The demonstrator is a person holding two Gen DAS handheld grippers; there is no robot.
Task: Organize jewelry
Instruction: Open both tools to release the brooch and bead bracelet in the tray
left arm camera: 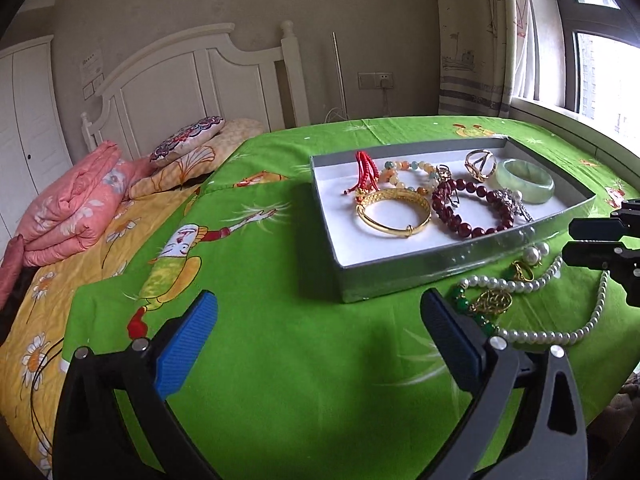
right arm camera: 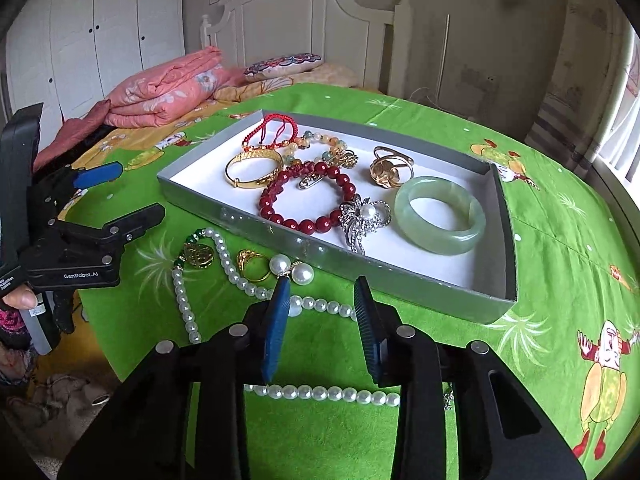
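Note:
A grey tray [left arm camera: 440,258] [right arm camera: 400,280] with a white floor holds a gold bangle [left arm camera: 394,212] [right arm camera: 252,170], a red bead bracelet [left arm camera: 472,208] [right arm camera: 304,200], a jade bangle [left arm camera: 526,180] [right arm camera: 440,216], a red cord bracelet [right arm camera: 272,128], a silver brooch [right arm camera: 364,218] and a gold ring piece [right arm camera: 390,168]. On the green cloth beside the tray lie a pearl necklace [left arm camera: 560,334] [right arm camera: 320,392], a gold ring [right arm camera: 252,266], pearl earrings [right arm camera: 292,268] and a green-bead gold pendant [left arm camera: 490,302] [right arm camera: 196,254]. My left gripper [left arm camera: 320,332] [right arm camera: 120,192] is open and empty. My right gripper [right arm camera: 322,308] is open above the pearl strand.
The green cartoon cloth [left arm camera: 260,360] covers a round table. A bed with a pink quilt [left arm camera: 72,208] and a white headboard [left arm camera: 192,76] stands beyond it. A window [left arm camera: 600,76] is on the right, and wardrobe doors [right arm camera: 92,40] are on the left.

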